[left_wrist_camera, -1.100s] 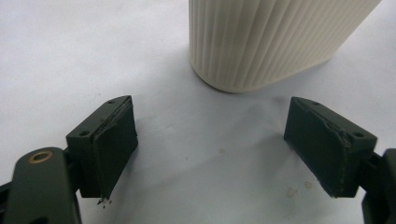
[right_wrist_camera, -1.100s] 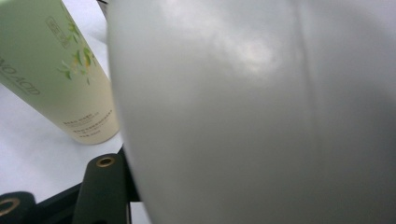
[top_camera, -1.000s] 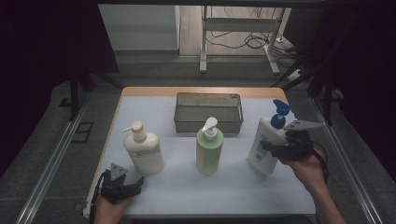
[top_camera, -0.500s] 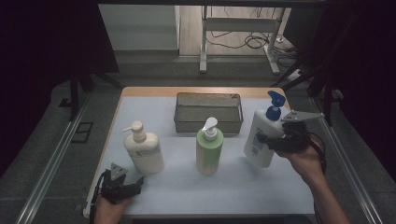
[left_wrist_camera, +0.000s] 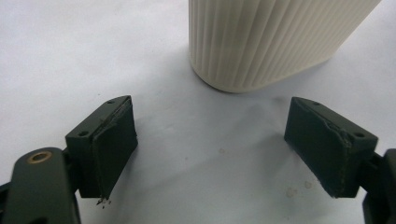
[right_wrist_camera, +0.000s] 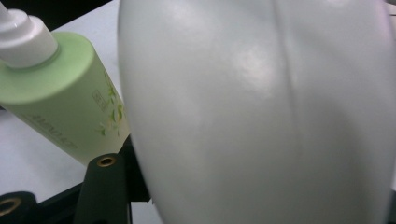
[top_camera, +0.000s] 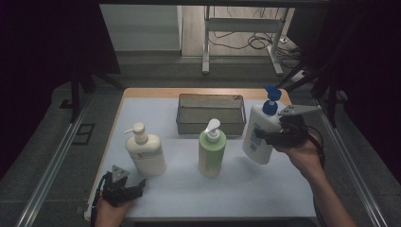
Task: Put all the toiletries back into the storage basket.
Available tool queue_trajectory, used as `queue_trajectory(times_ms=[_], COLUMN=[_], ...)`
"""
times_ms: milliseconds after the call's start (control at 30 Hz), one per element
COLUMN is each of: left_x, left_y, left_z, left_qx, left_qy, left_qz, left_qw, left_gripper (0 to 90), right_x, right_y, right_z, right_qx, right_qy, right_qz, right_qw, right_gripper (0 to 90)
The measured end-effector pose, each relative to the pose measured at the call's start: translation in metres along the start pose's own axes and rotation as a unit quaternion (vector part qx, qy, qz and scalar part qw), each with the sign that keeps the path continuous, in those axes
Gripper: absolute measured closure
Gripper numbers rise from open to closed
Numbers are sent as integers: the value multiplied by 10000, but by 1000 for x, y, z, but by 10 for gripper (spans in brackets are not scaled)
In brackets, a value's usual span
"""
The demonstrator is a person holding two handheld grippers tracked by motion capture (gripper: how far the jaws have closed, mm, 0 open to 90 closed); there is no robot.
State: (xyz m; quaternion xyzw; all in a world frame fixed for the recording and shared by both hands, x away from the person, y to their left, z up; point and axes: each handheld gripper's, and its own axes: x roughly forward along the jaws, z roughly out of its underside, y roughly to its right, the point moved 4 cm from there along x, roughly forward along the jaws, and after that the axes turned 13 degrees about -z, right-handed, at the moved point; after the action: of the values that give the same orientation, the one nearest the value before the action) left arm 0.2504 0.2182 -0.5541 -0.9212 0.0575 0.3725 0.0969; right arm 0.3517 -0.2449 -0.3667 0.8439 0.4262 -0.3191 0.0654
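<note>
My right gripper [top_camera: 269, 137] is shut on a white pump bottle with a blue pump [top_camera: 259, 134] and holds it tilted above the table at the right. In the right gripper view that white bottle [right_wrist_camera: 261, 112] is pressed close between the jaws. A green pump bottle [top_camera: 212, 153] stands upright at the table's middle, and it shows leaning as the green bottle [right_wrist_camera: 60, 93]. A cream pump bottle [top_camera: 145, 152] stands at the left. My left gripper [top_camera: 126, 188] rests open at the front left corner, and the cream bottle's base [left_wrist_camera: 271, 42] lies just beyond its open jaws [left_wrist_camera: 224, 149].
A wire mesh basket [top_camera: 211, 114] sits at the back middle of the white table top [top_camera: 236, 189]. Beyond the far edge are a metal stand's legs and cables on the floor. Dark curtains flank both sides.
My right gripper has lifted the white bottle off the table and carried it up and toward the back, tilting it. The left gripper has stayed put.
</note>
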Motion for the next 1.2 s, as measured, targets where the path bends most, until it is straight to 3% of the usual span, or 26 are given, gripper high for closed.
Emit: queue_trajectory(times_ms=[600, 1200], left_x=[0, 0], left_y=[0, 0], left_z=[0, 0], left_qx=[0, -12], left_qy=[-5, 1], left_qz=[5, 17], left_qw=[10000, 10000], left_gripper=[163, 158], right_x=[13, 46], right_y=[0, 0], right_z=[-40, -83], right_qx=[-138, -286], right_qy=[25, 122], right_qz=[-65, -90], right_qw=[9999, 9995], right_gripper=[399, 399])
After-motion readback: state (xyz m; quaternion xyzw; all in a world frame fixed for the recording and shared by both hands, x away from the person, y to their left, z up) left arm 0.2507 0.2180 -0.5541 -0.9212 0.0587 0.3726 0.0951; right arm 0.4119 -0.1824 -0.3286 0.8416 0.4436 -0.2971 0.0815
